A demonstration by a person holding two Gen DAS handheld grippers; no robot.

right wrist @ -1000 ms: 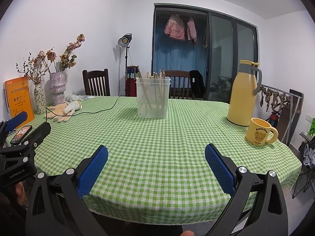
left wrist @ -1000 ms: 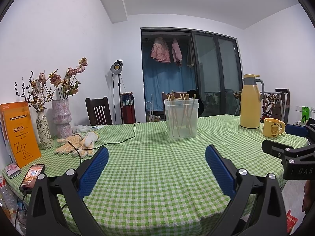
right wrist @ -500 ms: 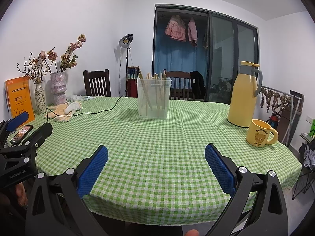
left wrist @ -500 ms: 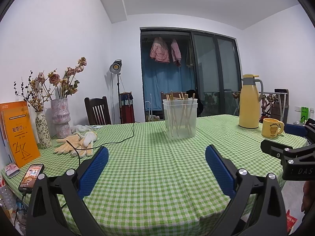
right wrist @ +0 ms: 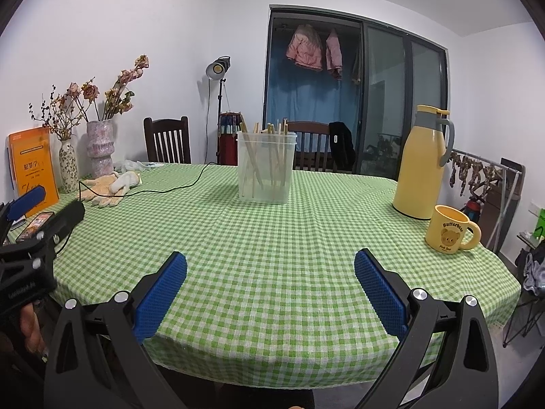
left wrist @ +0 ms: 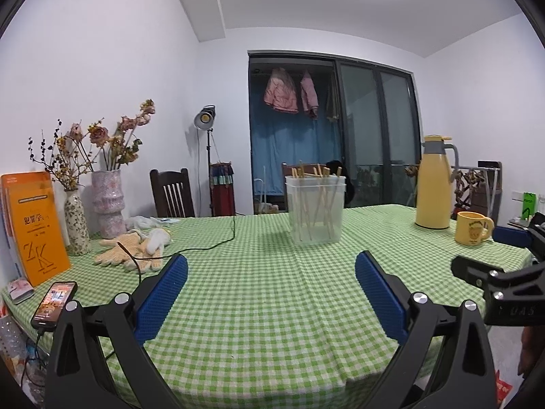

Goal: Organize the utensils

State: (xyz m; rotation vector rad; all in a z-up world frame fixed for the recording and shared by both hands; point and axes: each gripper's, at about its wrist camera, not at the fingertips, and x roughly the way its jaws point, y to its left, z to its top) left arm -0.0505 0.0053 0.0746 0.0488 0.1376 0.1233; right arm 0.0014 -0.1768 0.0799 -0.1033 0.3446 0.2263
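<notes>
The chopsticks [left wrist: 315, 201] stand loosely, leaning at mixed angles, in a clear plastic container [right wrist: 266, 167] toward the far middle of the green checked tablecloth [left wrist: 265, 293], well apart from both grippers. They look like thin, light, stiff wooden sticks, likely to roll or cross under a pinch, so I judge the best hold is on the upper ends above the rim, while the light container may tip if tugged sideways. The left gripper [left wrist: 270, 293] and right gripper [right wrist: 270, 293] hover over the table's near edge, jaws spread wide and holding nothing; a yellow thermos [right wrist: 420, 167] and mug [right wrist: 449, 233] stand off to the right.
</notes>
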